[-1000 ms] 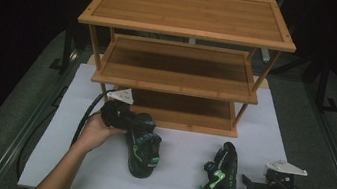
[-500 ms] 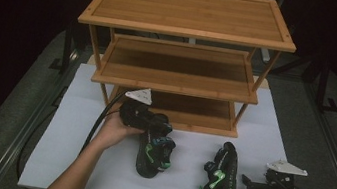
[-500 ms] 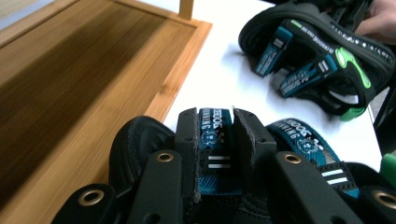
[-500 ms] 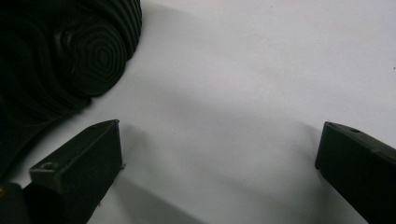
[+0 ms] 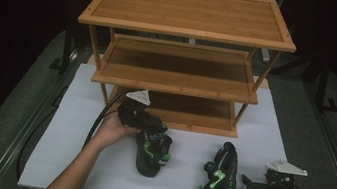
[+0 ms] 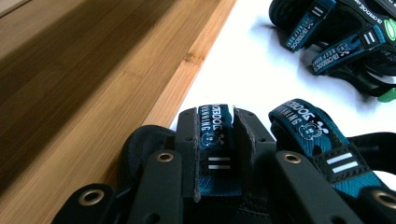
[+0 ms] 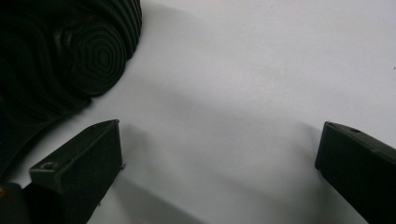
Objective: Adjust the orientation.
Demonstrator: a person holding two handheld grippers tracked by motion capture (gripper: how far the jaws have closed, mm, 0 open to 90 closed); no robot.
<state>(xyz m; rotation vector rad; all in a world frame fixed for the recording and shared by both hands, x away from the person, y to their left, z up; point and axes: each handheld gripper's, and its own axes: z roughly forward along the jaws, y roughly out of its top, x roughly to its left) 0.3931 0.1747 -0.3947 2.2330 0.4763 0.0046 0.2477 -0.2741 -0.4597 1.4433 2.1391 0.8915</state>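
Since a second ago the left gripper [image 5: 148, 131], jaws clamped on a teal strap of the black-and-green sandal [image 5: 151, 153], has carried it toward the bamboo rack's bottom shelf [image 5: 193, 120] at the white tabletop's [image 5: 76, 126] middle, so shelving looks imminent; the right gripper [image 5: 250, 185] idles, jaws apart.

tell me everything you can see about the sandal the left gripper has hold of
The held sandal is a black sport sandal with teal webbing straps printed in white and small green tabs. It lies on the white mat, just in front of the bamboo rack's bottom shelf, apart from the other sandal. The left gripper is closed on one teal strap, its jaws pressing either side of it.
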